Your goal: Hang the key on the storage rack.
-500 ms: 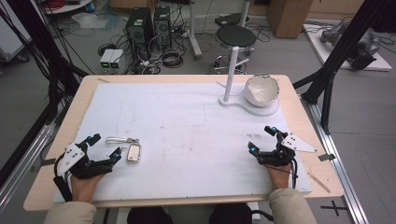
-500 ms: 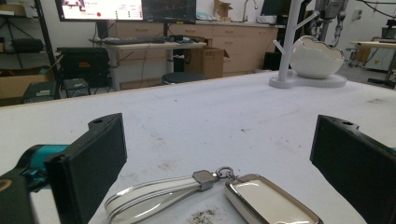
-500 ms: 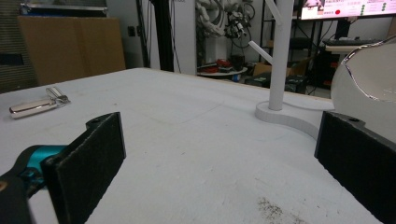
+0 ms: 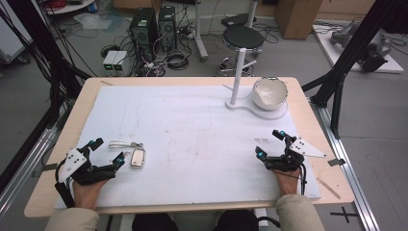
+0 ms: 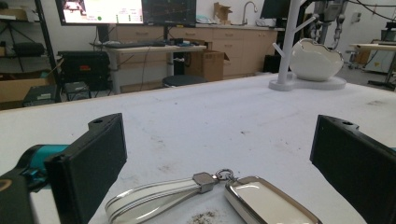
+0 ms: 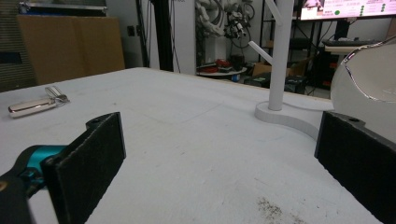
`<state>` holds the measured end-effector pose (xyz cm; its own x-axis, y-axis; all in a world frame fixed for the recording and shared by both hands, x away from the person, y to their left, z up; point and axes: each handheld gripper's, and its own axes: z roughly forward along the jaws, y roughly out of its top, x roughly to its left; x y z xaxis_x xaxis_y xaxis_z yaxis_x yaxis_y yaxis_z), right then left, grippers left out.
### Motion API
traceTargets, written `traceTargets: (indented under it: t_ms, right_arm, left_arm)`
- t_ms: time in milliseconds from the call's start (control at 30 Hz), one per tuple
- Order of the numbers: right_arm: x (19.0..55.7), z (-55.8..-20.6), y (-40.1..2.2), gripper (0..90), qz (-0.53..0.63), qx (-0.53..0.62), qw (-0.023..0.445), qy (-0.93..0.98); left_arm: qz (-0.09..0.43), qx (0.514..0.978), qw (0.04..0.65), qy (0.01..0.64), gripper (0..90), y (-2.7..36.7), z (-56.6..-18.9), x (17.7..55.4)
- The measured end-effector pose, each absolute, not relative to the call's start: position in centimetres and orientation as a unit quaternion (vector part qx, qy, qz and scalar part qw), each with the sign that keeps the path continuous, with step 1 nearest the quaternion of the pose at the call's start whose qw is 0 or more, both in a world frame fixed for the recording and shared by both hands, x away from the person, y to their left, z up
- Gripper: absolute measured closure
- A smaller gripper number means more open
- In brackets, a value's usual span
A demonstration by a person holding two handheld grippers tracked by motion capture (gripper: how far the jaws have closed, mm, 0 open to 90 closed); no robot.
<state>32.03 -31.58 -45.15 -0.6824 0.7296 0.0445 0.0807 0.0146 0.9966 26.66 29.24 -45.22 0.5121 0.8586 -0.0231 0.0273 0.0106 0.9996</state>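
A silver key fob [image 4: 137, 156] with a white strap [image 4: 122, 144] lies flat on the white mat at the near left. My left gripper [image 4: 108, 152] rests just left of it, open, its jaws pointing toward the fob. In the left gripper view the fob [image 5: 268, 200] and strap [image 5: 154, 198] lie close ahead between the wide black jaws, untouched by the left gripper [image 5: 222, 140]. At the near right my right gripper [image 4: 269, 143] stands open over bare mat. From the right gripper [image 6: 219, 140] the fob [image 6: 30, 107] shows far off to the left.
A white peg stand [image 4: 237, 72] on a flat base rises at the back right, with a white bowl [image 4: 269, 92] beside it. The white mat [image 4: 192, 120] covers the wooden table. Beyond the far edge stand a stool [image 4: 243, 36] and computer towers [image 4: 154, 26].
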Motion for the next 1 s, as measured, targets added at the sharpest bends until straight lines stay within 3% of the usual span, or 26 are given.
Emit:
traceTargets:
  t_ms: [433,1000]
  right_arm:
    - [32.0,-45.2,-31.6,0.9,0.633,0.305,0.256,0.664]
    - [32.0,-45.1,-31.6,0.9,0.632,0.305,0.257,0.664]
  left_arm:
    - [0.306,0.645,0.612,0.339,4.1,30.6,-42.5,27.8]
    - [0.284,0.747,0.541,0.263,4.1,32.0,-35.7,31.9]
